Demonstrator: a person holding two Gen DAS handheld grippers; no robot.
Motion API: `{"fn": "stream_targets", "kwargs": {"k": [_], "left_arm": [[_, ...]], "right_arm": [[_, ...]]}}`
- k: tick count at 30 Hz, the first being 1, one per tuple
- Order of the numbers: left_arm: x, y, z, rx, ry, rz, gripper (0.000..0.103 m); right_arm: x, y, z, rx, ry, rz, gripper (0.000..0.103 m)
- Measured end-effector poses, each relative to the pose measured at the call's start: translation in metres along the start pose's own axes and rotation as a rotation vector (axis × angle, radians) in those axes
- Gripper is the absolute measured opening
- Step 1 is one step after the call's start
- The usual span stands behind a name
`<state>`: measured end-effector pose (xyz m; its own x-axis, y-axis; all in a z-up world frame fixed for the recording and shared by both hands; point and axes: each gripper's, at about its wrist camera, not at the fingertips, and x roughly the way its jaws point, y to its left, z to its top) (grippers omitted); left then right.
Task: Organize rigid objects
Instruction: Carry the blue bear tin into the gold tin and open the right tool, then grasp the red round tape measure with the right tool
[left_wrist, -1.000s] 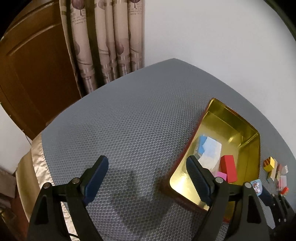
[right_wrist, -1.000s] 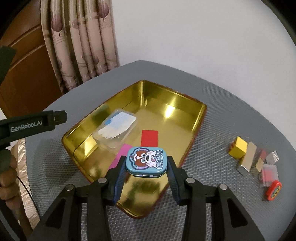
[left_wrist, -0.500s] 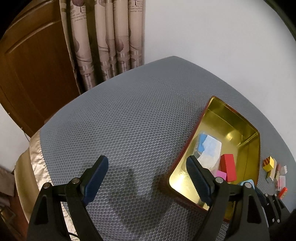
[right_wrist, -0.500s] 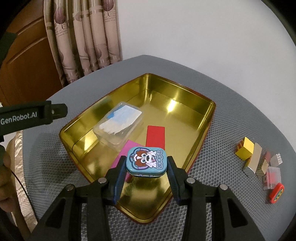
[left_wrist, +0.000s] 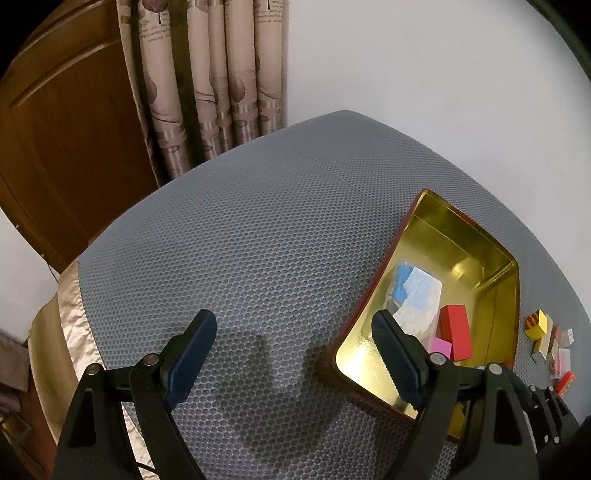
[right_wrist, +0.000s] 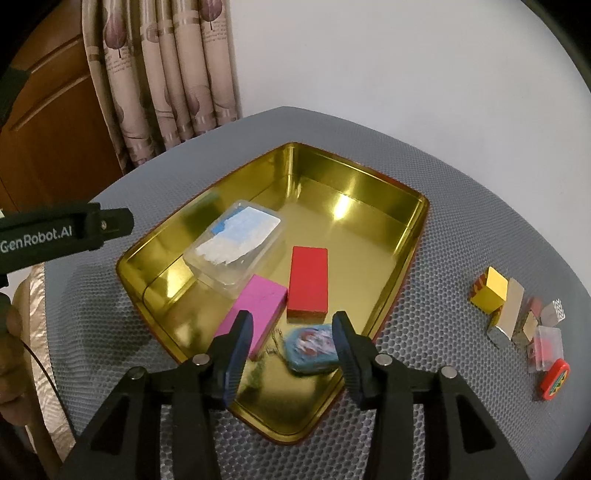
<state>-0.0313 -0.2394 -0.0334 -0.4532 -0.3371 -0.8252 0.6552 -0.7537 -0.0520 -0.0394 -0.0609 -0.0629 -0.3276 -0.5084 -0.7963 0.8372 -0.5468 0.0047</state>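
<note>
Over the gold tray, the right gripper now stands with jaws apart and nothing between them; half a second ago they were clamped on the blue tin. Tin now lies on the tray floor at the near end, just below the red block and beside the pink block. It is blurred, so possibly not yet settled. Judgement: one more piece is stowed; next pick should come from the loose group on the mat to the right.

Left gripper hovers over bare mat, left of the tray, jaws apart, empty.

Materials:
- tray: shiny metal, rounded corners, reddish outer edge, mirror-like walls.
- clear box: transparent plastic, rectangular, blue-white contents.
- blocks: matte, flat-faced, sharp-edged.
- mat: grey, honeycomb texture.
- unsorted: yellow cube, silvery blocks, small clear case, red oval piece, touching or nearly so.
</note>
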Motion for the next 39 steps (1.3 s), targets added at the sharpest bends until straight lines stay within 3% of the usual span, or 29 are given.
{"fn": "stream_targets", "kwargs": {"k": [8,21,25,39], "left_arm": [[0.000,-0.004,0.000,0.010,-0.004,0.001,0.084],[-0.002,-0.011,-0.004,0.034,-0.019,0.009,0.084],[-0.003,-0.015,-0.005,0.054,-0.026,0.013,0.084],[-0.008,-0.028,-0.010,0.114,-0.083,-0.022,0.084]], "right_arm": [[-0.028,-0.028,-0.006,0.083,-0.048,-0.013,0.047],[-0.076,-0.186,-0.076,0.417,-0.059,-0.288,0.051],[-0.074,-0.217,-0.100,0.480,-0.030,-0.319,0.052],[-0.033,-0.248,-0.114,0.532,0.001,-0.343,0.052]]}}
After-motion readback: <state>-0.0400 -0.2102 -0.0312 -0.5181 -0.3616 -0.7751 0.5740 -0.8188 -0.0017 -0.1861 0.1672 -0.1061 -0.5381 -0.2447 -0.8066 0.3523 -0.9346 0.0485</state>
